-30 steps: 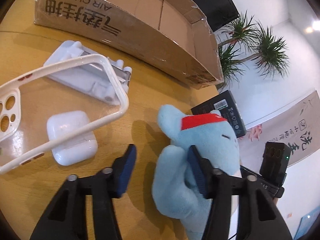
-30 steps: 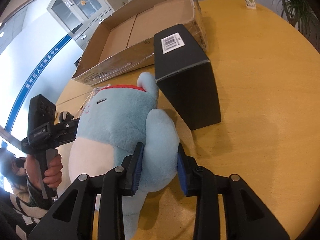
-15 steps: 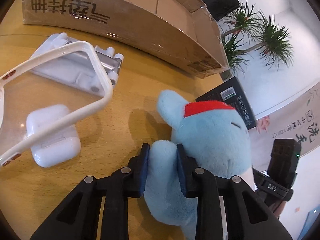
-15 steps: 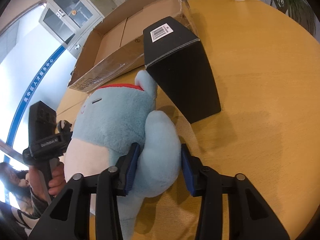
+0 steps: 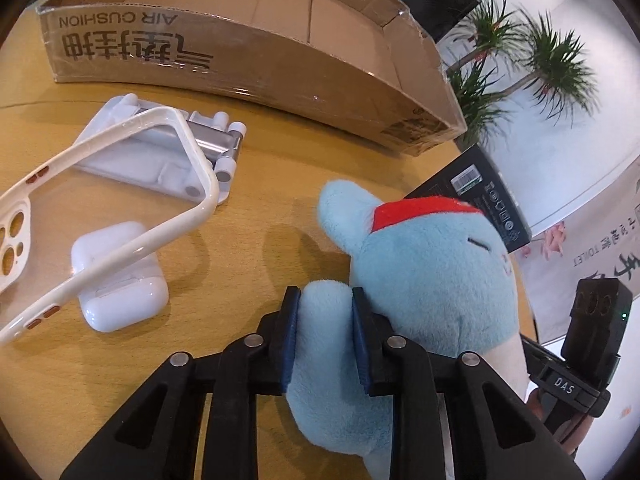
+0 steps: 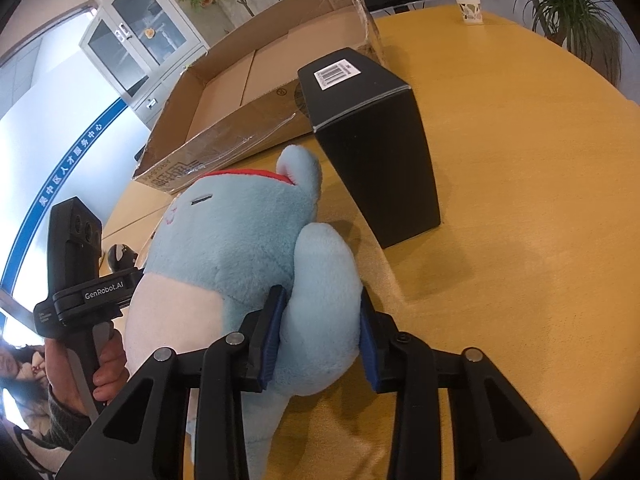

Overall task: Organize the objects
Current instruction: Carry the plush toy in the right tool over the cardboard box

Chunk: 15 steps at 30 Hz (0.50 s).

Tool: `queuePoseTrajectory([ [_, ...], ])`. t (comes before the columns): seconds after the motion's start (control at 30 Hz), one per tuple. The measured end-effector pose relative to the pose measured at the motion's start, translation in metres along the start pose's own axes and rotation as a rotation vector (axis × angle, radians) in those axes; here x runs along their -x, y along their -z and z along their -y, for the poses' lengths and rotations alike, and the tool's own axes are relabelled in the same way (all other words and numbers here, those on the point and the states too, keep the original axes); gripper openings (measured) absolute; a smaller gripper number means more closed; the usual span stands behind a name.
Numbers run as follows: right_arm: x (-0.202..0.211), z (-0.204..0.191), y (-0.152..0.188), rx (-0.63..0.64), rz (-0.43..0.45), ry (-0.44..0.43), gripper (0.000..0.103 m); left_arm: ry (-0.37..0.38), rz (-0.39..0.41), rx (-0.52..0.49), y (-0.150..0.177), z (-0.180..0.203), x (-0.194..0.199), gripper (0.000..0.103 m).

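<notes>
A light blue plush toy (image 5: 432, 280) with a red cap band lies on the yellow wooden table (image 5: 248, 248). My left gripper (image 5: 323, 312) is shut on one of its arms. My right gripper (image 6: 320, 320) is shut on its other arm, with the toy's body (image 6: 224, 236) to the left. An open, empty cardboard box (image 5: 248, 48) stands behind the toy and shows in the right wrist view too (image 6: 256, 92). A white earbud case (image 5: 120, 280), a clear phone case (image 5: 104, 208) and a white folding stand (image 5: 160, 152) lie at the left.
A black box (image 6: 372, 140) with a barcode label stands right of the toy, close to the cardboard box; it shows in the left wrist view (image 5: 476, 192). A paper cup (image 6: 472, 7) stands at the table's far edge. Potted plants (image 5: 520, 52) stand beyond the table.
My left gripper moved right and closed on the toy's arm, from open a second ago. My right gripper kept its hold; the toy looks slightly raised toward the box.
</notes>
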State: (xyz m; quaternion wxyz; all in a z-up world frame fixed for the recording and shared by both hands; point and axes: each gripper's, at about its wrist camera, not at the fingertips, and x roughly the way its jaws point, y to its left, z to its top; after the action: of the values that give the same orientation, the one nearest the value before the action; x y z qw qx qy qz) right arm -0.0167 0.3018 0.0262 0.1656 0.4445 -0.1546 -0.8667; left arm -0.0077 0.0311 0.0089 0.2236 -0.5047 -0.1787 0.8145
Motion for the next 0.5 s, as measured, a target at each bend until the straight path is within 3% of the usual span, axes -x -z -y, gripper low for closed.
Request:
queuePoseTrajectory([
  [0.17, 0.001, 0.004, 0.002, 0.004, 0.001, 0.004, 0.035, -0.047, 0.017, -0.007, 0.005, -0.002, 0.008, 0.034],
  [0.23, 0.0, 0.009, 0.004, -0.023, 0.002, -0.028, 0.036, -0.061, 0.024, -0.019, 0.008, -0.001, 0.009, 0.032],
  [0.3, 0.001, 0.012, 0.006, -0.035, 0.006, -0.053, 0.034, -0.057, 0.021, -0.033, 0.01, 0.001, 0.01, 0.022],
  [0.5, 0.007, 0.003, 0.008, -0.013, 0.026, -0.051, 0.031, -0.092, 0.037, -0.054, 0.012, 0.008, 0.018, 0.022],
])
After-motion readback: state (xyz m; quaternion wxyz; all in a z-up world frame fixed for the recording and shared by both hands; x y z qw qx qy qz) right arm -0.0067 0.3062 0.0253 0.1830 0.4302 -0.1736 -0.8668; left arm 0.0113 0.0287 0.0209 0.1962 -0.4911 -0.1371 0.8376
